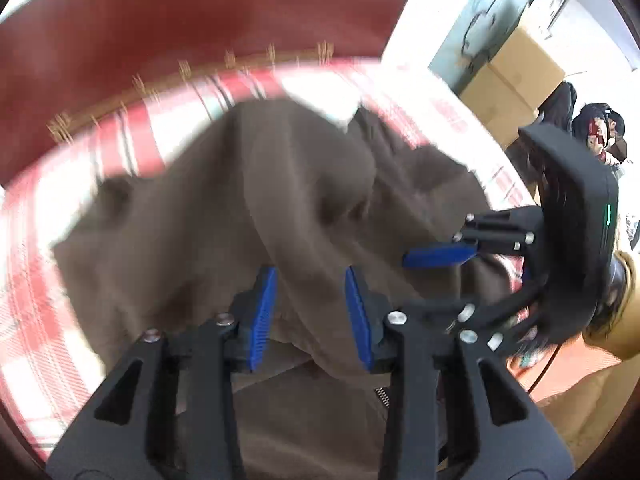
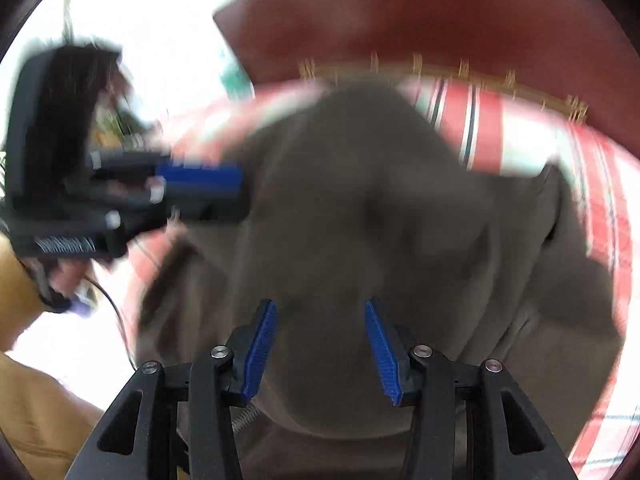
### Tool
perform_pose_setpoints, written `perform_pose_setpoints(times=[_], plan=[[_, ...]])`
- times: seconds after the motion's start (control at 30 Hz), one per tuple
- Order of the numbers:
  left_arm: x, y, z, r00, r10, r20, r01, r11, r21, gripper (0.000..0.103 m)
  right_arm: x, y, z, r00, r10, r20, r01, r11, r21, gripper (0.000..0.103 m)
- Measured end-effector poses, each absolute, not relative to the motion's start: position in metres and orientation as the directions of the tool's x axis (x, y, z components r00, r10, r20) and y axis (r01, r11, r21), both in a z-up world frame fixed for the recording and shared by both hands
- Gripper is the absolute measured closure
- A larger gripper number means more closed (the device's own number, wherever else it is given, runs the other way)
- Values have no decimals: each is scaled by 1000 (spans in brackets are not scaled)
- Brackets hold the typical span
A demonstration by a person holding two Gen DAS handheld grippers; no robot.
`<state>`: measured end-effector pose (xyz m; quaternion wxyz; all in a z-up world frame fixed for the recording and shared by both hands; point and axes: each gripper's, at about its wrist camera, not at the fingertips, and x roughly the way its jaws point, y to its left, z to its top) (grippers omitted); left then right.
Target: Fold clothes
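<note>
**Blue-padded fingers spread over a rumpled brown garment**

Fingers [image 1: 264, 312] of the left gripper [image 1: 310, 316] stand parted, their two blue ribbed pads apart with only loose brown cloth showing in the gap between them; nothing is pinched. In its own wrist view the right gripper [image 2: 320, 350] likewise has its two blue pads spread wide, released, hovering over the same fabric. Each tool also appears side-on in the other's camera: the right gripper [image 1: 440, 255] at the garment's right edge, the left gripper [image 2: 200, 176] at its left edge, where motion blur hides whether the pads there touch cloth.

The brown garment [image 1: 248, 208] is a single piece, dull grey-brown and soft-looking, lying in a heaped, creased mound with one raised ridge running up its middle and shadowed hollows either side. A short run of zipper teeth [image 1: 383, 396] shows near the lower edge, beneath the left tool. The same mound fills the centre of the right wrist view [image 2: 380, 220], blurred.

It lies on a red-and-white plaid cover [image 1: 36, 264] that surrounds it on all visible sides, with a dark red upholstered backrest [image 1: 200, 12] rising behind. Two stacked cardboard boxes [image 1: 516, 76] stand beyond the cover's right end
</note>
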<state>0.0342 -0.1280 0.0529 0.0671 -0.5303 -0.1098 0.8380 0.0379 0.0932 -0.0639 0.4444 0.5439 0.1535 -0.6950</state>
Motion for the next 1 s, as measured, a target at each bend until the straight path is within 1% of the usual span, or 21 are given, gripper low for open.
perform_pose_setpoints(times=[0.03,0.13,0.2,0.27,0.3,0.33,0.43,0.5,0.63,0.73,0.77,0.8,0.83,0.9,1.0], plan=[[31,-128,38,-399,224,-889,20,-967,-253,66,41,92,-75,-7,-420,-908,773,-578,261,56],[32,-135,1,-338,192,-921,74,-970,-230,66,40,97,-89,-17,-414,-910,734,-623,270,56],[38,-142,4,-350,212,-912,101,-960,-262,66,38,107,-79,-5,-446,-895,709,-633,312,55],[51,-148,17,-379,223,-898,120,-950,-287,66,38,125,-65,11,-493,-870,678,-635,369,55],[59,-152,25,-395,228,-890,128,-946,-298,65,40,138,-58,21,-520,-854,659,-635,403,49],[69,-155,31,-406,229,-884,136,-942,-307,65,41,153,-52,30,-547,-837,637,-634,437,42],[110,-171,40,-400,203,-893,179,-939,-294,61,52,206,-38,25,-568,-823,572,-667,478,36],[142,-184,40,-379,178,-908,227,-933,-278,59,61,240,-39,10,-543,-840,525,-712,466,32],[206,-207,30,-315,174,-933,347,-894,-283,57,77,301,-52,12,-514,-858,369,-795,482,31],[238,-220,19,-282,178,-943,416,-863,-288,50,96,332,-59,15,-523,-852,263,-820,508,30],[247,-224,15,-275,183,-944,436,-851,-292,48,103,339,-64,21,-528,-849,243,-821,516,30],[253,-227,11,-274,194,-942,456,-836,-305,42,104,340,-71,32,-544,-839,223,-814,536,30],[257,-229,6,-278,207,-938,474,-820,-322,40,104,340,-79,43,-562,-826,203,-804,558,30],[262,-230,-3,-274,225,-935,489,-804,-337,38,107,340,-93,51,-577,-815,189,-796,575,30],[260,-227,-16,-255,248,-935,482,-806,-345,38,108,328,-104,65,-609,-790,204,-767,608,30]])
